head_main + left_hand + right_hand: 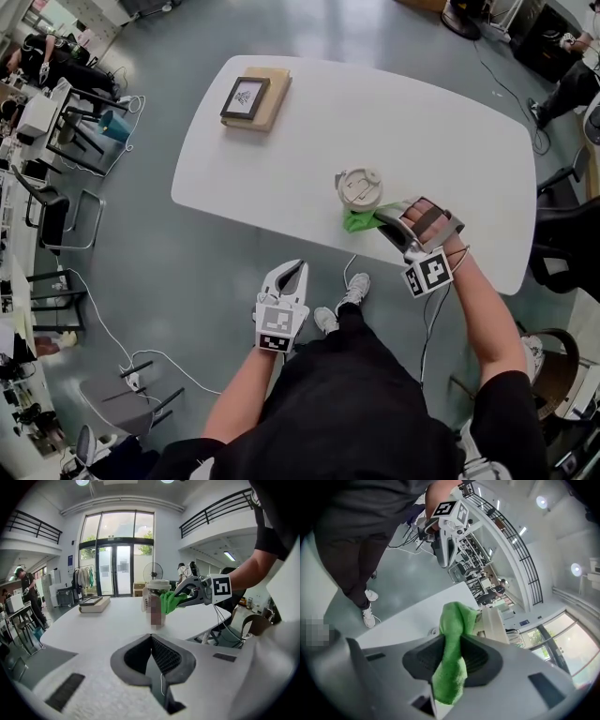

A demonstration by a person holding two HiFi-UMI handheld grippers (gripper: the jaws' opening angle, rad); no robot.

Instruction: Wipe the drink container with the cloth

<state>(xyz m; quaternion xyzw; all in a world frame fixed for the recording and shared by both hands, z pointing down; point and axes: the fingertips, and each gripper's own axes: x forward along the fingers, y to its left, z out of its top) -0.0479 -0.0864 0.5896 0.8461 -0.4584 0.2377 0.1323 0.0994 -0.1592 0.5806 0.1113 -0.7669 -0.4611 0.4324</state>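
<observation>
The drink container [359, 187], a pale lidded cup, stands near the front edge of the white table [309, 141]. A green cloth [357, 222] is pressed against its near side, and my right gripper [380, 218] is shut on it. In the right gripper view the cloth [452, 653] runs up between the jaws to the cup [494, 625]. My left gripper [298, 267] hangs over the floor in front of the table, shut and empty. From the left gripper view [151, 637] the cup [157, 599] and cloth [171, 601] sit straight ahead.
A book with a framed picture on top [255, 98] lies at the table's far left. Desks and chairs [56, 141] crowd the left side of the room. A dark chair [567, 234] stands at the right. A cable [112, 337] trails across the floor.
</observation>
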